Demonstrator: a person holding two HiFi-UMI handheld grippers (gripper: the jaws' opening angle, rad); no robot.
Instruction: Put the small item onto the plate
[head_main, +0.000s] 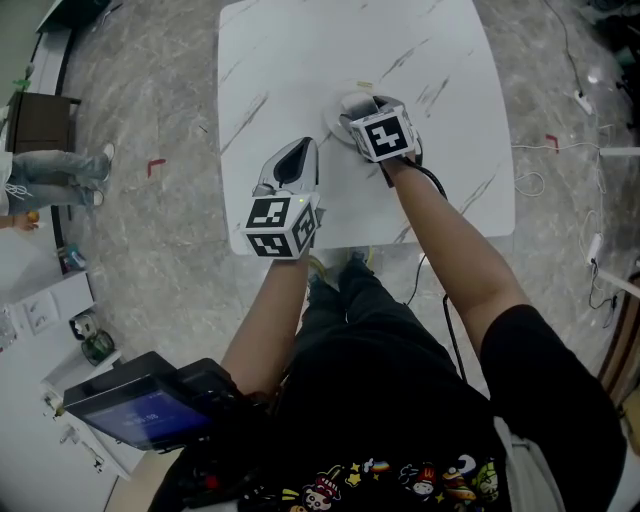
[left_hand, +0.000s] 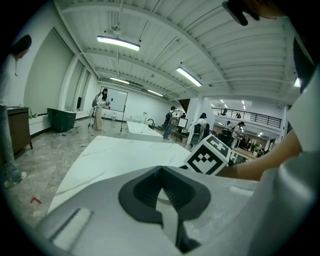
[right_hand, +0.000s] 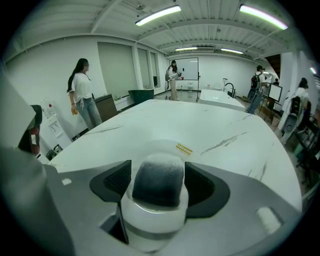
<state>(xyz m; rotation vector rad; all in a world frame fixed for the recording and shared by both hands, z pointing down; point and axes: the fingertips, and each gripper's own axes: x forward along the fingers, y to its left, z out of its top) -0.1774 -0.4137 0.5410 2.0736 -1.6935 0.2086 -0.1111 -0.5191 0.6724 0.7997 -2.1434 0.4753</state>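
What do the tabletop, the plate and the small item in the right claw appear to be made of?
Tabletop: white marble-look slab, grey veins, smooth sheen; stone or laminate, cannot tell. Plate: smooth white, likely ceramic or plastic; a yellow sticker sits on it. Small item: dark, rounded, with a frosted matt surface; perhaps rubber or stone, unclear.
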